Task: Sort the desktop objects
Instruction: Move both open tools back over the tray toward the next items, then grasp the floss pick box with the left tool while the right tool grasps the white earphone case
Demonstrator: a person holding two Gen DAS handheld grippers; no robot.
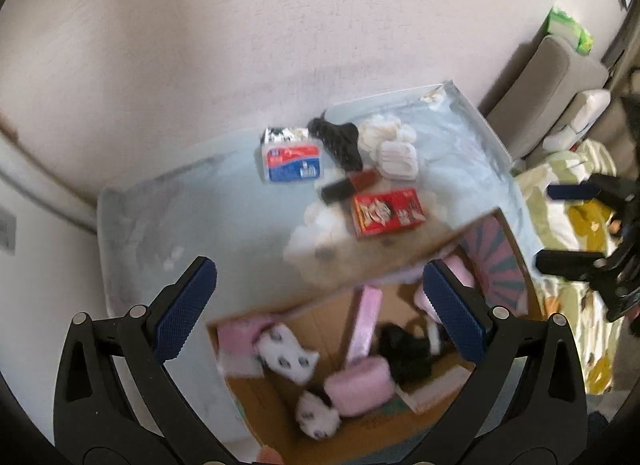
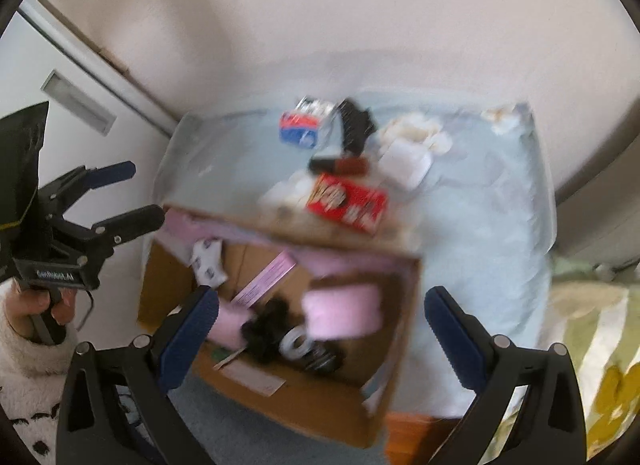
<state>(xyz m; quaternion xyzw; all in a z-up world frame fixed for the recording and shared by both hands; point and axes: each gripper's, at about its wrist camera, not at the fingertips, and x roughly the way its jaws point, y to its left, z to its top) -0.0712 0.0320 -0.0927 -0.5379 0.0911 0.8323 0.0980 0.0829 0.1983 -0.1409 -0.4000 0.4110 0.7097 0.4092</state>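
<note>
Standing against a pale wall: a desk (image 1: 168, 217) under a light blue cover, with a cardboard box (image 1: 320, 417) sitting open at its near end as the likely sorting bin. Already lying inside the box: pink packets, a spotted white soft item (image 1: 286, 353) and something black, probably put there as sorted. Waiting beyond the box on the desk: a red packet (image 1: 387, 212) just past the box's far flap, a dark tube (image 1: 350, 185) behind that, then a blue-and-white pack (image 1: 291, 159), a black clip-like thing (image 1: 340, 141) and white pads (image 1: 394, 149) furthest back. Hovering above the box, both empty: left tongs (image 1: 320, 305) gaping wide, right tongs (image 2: 322, 329) gaping wide too, probably readying for the next pick. Blurring both views, so labels staying unreadable and the black item in the box hard to name; box's near edge being cut off behind the tongs.
</note>
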